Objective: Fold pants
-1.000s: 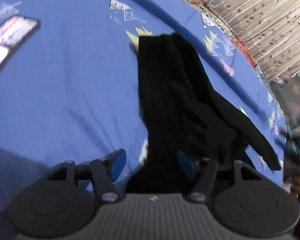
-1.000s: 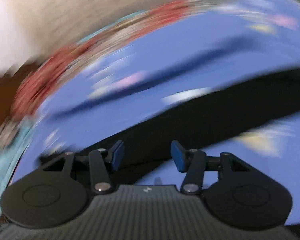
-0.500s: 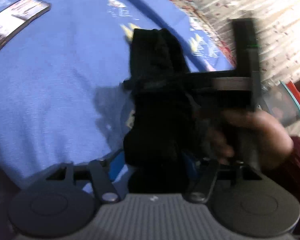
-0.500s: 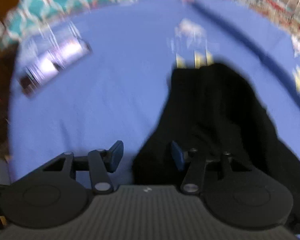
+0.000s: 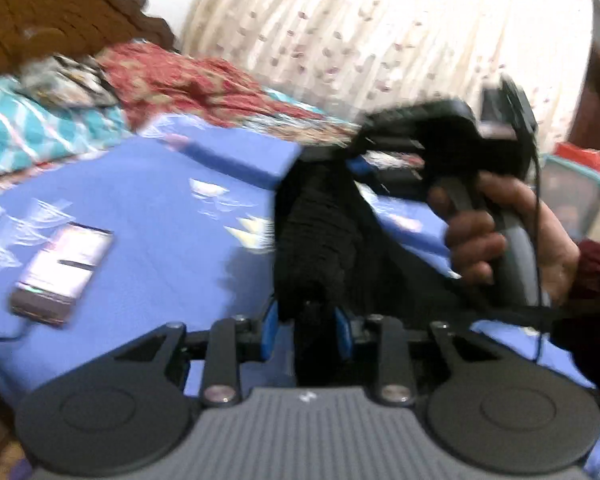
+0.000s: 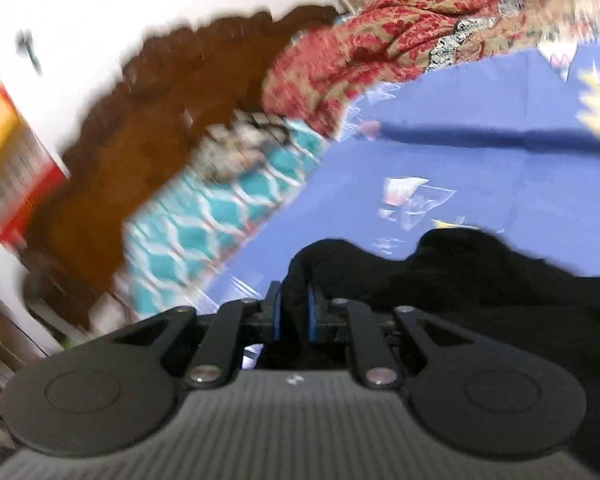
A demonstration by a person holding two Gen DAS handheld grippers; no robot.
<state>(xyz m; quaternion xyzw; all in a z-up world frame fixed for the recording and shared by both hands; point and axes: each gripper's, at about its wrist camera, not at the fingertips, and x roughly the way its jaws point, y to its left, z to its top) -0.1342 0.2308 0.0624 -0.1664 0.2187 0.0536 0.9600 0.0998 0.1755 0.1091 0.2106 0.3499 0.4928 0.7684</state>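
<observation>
- Left gripper (image 5: 306, 330), in the left wrist view, is seen closing on a bunched black fold of the pants (image 5: 316, 236), which are lifted above the blue bedsheet (image 5: 160, 216); a phone (image 5: 62, 268) lies well to the left of the pants.
- Right gripper (image 6: 294, 314), in the right wrist view, is likewise closing on pants cloth (image 6: 460, 276) above the bedsheet.
- Folding is judged under way: both ends are gathered, nothing is yet laid flat.

Pants (image 5: 316, 248) lie on the bed (image 5: 160, 208); phone (image 5: 62, 268) to their left; blankets (image 5: 172, 80) behind.
</observation>
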